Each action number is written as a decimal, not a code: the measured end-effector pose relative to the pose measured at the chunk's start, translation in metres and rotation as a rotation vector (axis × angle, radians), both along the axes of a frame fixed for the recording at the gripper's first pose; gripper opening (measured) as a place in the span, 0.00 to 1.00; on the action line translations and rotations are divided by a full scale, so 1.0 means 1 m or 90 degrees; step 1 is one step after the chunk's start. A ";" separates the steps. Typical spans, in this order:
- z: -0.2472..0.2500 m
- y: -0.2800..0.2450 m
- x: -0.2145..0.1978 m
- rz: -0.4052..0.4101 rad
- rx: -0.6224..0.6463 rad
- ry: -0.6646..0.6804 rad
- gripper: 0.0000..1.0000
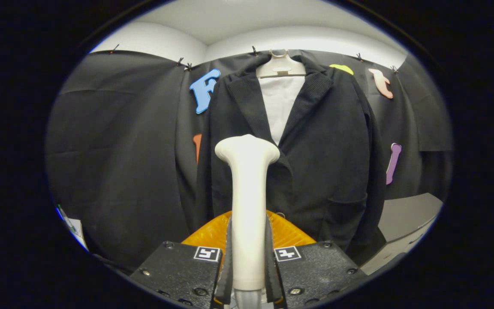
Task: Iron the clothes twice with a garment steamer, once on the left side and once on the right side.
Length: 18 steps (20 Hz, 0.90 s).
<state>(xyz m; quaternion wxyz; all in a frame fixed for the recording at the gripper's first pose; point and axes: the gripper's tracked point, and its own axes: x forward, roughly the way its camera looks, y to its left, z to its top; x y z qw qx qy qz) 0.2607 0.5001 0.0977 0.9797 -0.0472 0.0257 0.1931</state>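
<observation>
My gripper point(248, 257) is shut on the white garment steamer point(247, 189), whose handle stands upright between the fingers point(228, 266) and whose wider head rises above them. Beyond the head hangs a dark jacket point(315, 150) on a white hanger point(280, 66), with a white lining or shirt point(281, 103) showing between its lapels. The steamer head sits in front of the jacket's left front panel, near the centre opening; I cannot tell whether it touches the fabric. An orange ribbed part point(290, 231) shows just behind the fingers, under the handle.
Black cloth point(114, 141) forms the wall behind and to the left of the jacket. A grey surface point(405, 214) lies low to the right of the jacket. A white wall and ceiling point(247, 25) show above the cloth.
</observation>
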 end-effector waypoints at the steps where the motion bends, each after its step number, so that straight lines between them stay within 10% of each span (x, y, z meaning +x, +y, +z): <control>1: -0.002 -0.001 0.001 -0.001 -0.002 0.002 0.33; 18: -0.050 -0.015 -0.004 -0.023 -0.044 0.052 0.33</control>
